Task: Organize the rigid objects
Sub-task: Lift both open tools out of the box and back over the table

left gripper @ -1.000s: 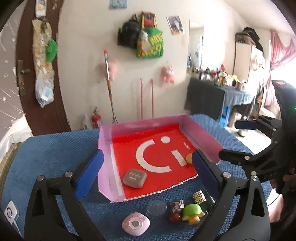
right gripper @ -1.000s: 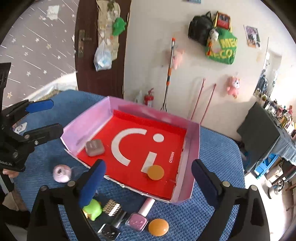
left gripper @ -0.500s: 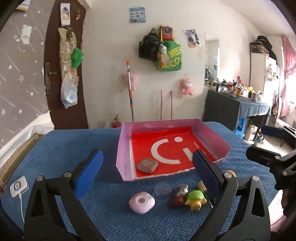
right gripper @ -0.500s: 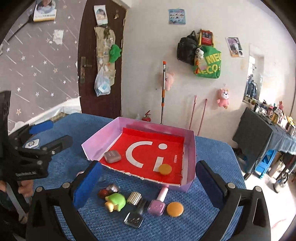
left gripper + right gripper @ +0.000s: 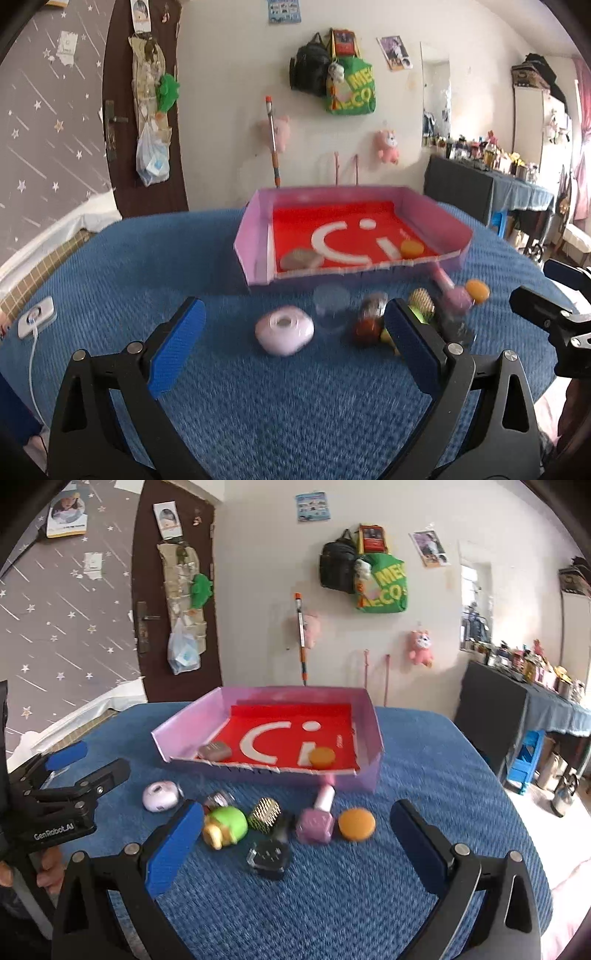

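A pink-walled tray with a red floor holds a grey case and an orange disc. In front of it on the blue cloth lie a pink round case, a clear lid, a green turtle toy, a gold brush head, a pink nail-polish bottle, a second orange disc and a black block. My left gripper stands open just short of the pink case. My right gripper stands open around the black block without touching it.
The blue cloth covers a round table. A white charger puck with its cable lies at the table's left edge. A dark table with bottles and a blue stool stand to the right. Bags and toys hang on the wall.
Both grippers have pulled back from the tray and sunk toward the cloth; the tray looks smaller and farther, the loose objects now lie ahead of the fingers. The right jaws look no narrower.
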Motion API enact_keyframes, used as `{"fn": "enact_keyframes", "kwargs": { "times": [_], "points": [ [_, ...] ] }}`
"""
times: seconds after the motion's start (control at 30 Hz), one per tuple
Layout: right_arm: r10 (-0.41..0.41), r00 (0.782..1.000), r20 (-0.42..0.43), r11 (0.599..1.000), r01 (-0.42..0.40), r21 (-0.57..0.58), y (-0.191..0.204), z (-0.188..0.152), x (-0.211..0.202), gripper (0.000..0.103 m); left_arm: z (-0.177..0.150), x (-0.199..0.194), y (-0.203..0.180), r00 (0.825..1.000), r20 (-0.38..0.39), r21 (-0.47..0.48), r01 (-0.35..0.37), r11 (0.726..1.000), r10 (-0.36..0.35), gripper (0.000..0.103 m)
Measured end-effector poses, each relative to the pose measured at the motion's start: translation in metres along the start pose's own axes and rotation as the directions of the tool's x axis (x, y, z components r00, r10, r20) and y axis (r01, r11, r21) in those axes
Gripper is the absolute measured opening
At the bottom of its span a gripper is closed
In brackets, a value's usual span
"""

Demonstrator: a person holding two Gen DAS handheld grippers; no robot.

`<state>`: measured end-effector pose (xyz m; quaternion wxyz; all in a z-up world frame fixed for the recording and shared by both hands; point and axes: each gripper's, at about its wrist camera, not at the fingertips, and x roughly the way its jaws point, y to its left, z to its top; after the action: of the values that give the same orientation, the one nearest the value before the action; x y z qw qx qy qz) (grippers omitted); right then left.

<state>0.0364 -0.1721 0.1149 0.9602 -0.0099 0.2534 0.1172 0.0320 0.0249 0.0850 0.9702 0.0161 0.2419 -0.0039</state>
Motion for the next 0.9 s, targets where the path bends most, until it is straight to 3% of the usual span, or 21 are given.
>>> {"fn": "enact_keyframes", "kwargs": {
  "times": [0.17,0.37,0.9],
  "points": [
    [-0.047,0.999,0.010,0.999,0.047,0.017,0.001,-0.033,0.007,0.103,-0.022,0.007,-0.001,0.999,-0.052,-0.011,0.000,1.000,0.000,0.099],
    [-0.041,0.999,-0.006,0.997,0.041,0.061,0.003,-0.052,0.020,0.103,-0.037,0.009,-0.002,0.998,-0.056,-0.027,-0.020,0.999,0.018,0.099],
    [-0.034,0.998,-0.053,0.998,0.037,0.057,0.012,-0.065,0.036,0.103,-0.041,0.017,-0.006,0.996,-0.085,-0.020,-0.017,1.000,0.015,0.099]
  ]
}}
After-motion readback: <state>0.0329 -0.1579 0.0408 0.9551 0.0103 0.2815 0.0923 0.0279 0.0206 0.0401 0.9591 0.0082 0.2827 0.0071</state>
